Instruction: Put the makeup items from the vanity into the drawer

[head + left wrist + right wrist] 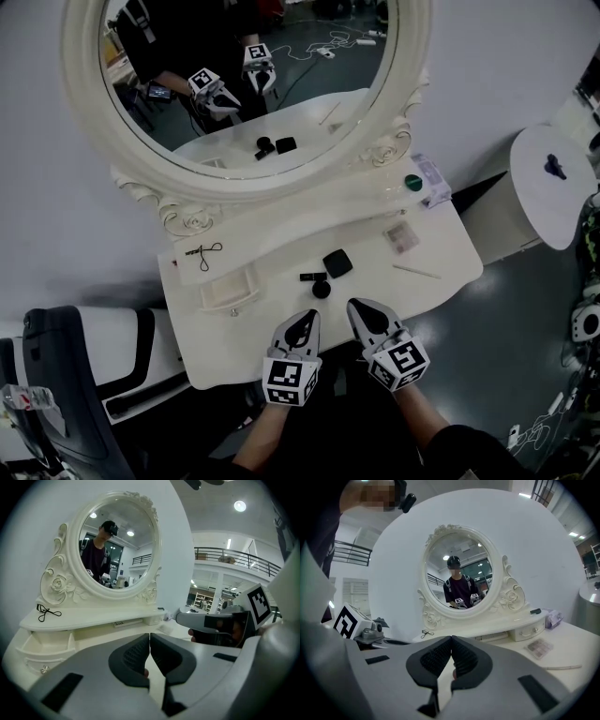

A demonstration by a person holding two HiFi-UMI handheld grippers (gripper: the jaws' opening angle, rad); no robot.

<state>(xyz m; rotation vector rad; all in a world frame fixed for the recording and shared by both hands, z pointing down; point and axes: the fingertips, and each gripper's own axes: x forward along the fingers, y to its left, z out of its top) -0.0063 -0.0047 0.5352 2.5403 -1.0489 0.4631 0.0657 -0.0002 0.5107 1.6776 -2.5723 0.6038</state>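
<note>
Hovering shut and empty, the left hand-held gripper (pixel 307 319) and right hand-held gripper (pixel 356 307) face makeup (compact (pixel 337 262), palette (pixel 401 236)) not yet in the open drawer (pixel 230 291).

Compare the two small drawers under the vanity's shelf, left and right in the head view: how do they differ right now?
The left drawer is pulled out, its white inside showing; the right drawer sits shut under the shelf. The left drawer lies below the black cord on the shelf; the right drawer sits below the dark green round item. Both are white, with a small knob on the front.
</note>
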